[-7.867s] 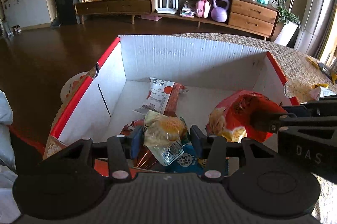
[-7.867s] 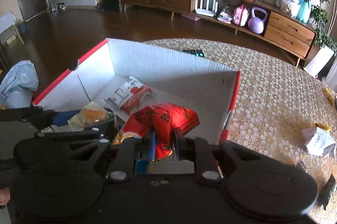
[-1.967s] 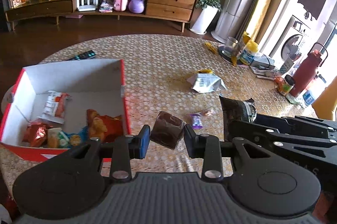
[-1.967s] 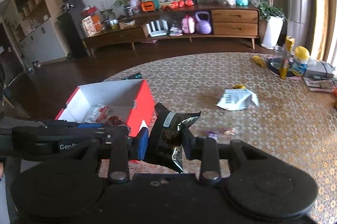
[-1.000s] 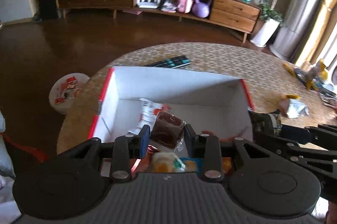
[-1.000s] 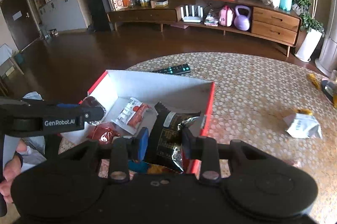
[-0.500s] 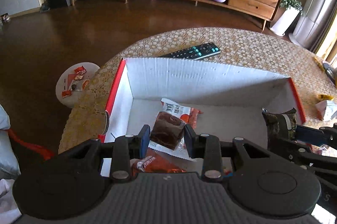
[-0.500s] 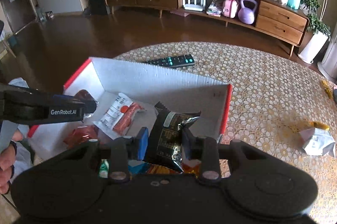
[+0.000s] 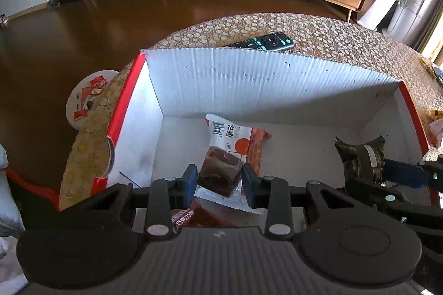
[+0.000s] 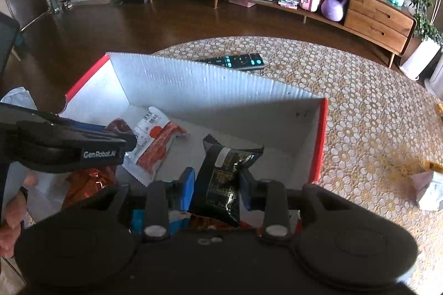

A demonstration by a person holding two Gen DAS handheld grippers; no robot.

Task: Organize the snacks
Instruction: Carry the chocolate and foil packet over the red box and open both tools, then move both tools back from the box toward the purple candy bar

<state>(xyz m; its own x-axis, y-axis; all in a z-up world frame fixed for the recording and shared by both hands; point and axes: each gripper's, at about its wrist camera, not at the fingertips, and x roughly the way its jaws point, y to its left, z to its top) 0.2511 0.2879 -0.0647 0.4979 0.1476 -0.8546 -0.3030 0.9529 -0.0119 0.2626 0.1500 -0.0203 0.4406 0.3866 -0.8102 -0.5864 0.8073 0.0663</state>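
A red cardboard box with white inside point(image 9: 249, 79) point(image 10: 210, 90) stands on the round table. My left gripper point(image 9: 219, 180) is shut on a small brown snack pack point(image 9: 218, 170) and holds it over the box's left part. My right gripper point(image 10: 216, 184) is shut on a black snack bag point(image 10: 224, 178) over the box's right part; that bag also shows in the left wrist view point(image 9: 360, 156). A white-and-orange sausage pack point(image 9: 235, 134) point(image 10: 155, 142) lies on the box floor, with red and blue packs near the front.
A black remote point(image 9: 263, 41) point(image 10: 235, 61) lies on the table just behind the box. A crumpled white wrapper point(image 10: 427, 189) lies on the table to the right. A small round stool with wrappers point(image 9: 85, 98) stands left of the table.
Both grippers have moved forward and lower over the box, each still holding its pack. The box now fills more of both views.
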